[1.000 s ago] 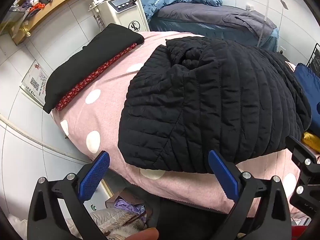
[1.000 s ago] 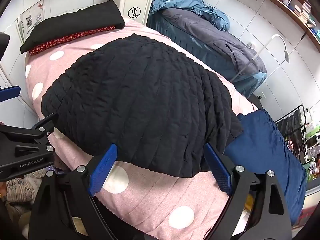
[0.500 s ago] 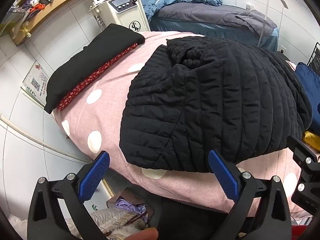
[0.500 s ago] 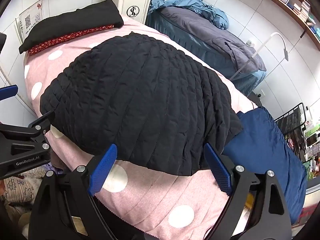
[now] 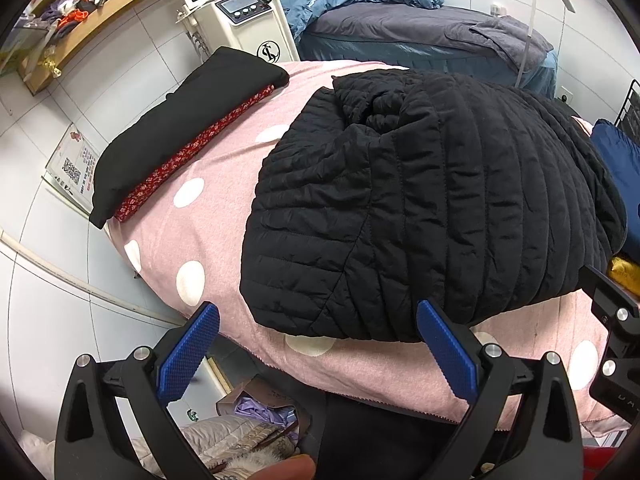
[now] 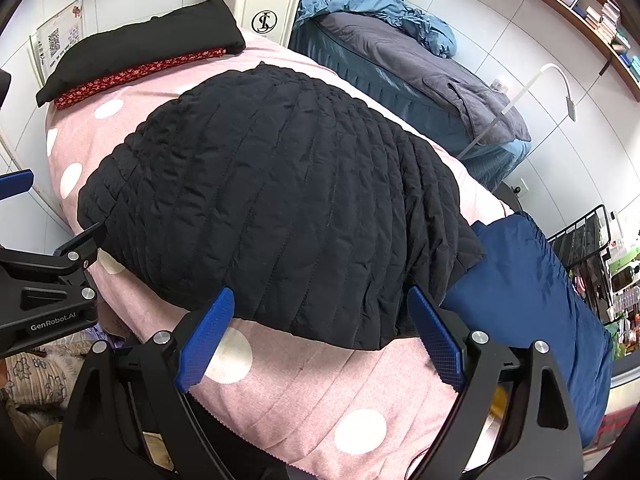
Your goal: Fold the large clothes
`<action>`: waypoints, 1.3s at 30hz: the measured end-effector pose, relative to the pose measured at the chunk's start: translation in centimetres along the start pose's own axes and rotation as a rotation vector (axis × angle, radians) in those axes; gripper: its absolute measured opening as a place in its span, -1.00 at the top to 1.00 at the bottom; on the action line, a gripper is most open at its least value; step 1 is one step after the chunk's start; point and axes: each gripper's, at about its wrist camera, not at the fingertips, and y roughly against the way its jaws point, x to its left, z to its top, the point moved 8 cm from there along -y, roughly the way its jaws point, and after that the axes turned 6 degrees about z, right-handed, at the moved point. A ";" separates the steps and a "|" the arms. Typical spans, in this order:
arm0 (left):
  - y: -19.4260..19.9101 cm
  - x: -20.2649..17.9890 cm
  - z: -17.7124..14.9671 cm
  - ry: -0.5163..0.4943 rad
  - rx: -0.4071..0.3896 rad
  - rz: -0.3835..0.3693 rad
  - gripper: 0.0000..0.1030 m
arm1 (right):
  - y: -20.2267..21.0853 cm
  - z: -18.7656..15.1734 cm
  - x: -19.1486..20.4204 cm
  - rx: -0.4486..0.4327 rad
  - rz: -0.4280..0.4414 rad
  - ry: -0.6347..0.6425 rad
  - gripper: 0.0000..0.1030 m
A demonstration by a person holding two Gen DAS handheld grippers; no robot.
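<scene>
Landmark: I take the pink bedspread with white polka dots as my reference for everything below.
Jacket: the black quilted puffer jacket lies bunched in a rounded heap on the middle of the bedspread, its near hem just short of the bedspread's front edge.
Left gripper: my left gripper has its blue-padded jaws spread wide, holding nothing, hovering off the front edge of the bedspread, just before the jacket's near-left hem.
Right gripper: my right gripper is likewise spread wide and empty, over the bedspread's front edge, the jacket's hem showing between its pads.
Pillow: a black folded cushion with a red floral strip sits at the far-left end of the bedspread, well apart from the jacket.
Navy cloth: a dark blue fabric bundle rests at the right end of the bedspread, touching the jacket's right edge.
Beyond: a white machine with a screen stands past the bedspread's far end, and a bed with grey and blue covers lies beside it.
</scene>
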 end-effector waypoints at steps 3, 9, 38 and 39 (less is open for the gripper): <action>0.1 0.1 0.0 -0.002 -0.001 0.000 -0.88 | 0.0 0.0 0.0 0.000 0.001 0.000 -0.70; -0.1 -0.3 -0.1 -0.006 -0.002 0.003 -0.88 | 0.0 -0.1 -0.1 0.001 -0.001 0.001 -0.70; 0.1 -0.3 -0.2 -0.016 0.002 0.010 -0.88 | -0.1 -0.2 0.1 0.008 0.000 -0.005 -0.70; 0.1 -0.3 -0.2 -0.015 0.002 0.010 -0.88 | -0.1 -0.2 0.1 0.008 0.001 -0.005 -0.70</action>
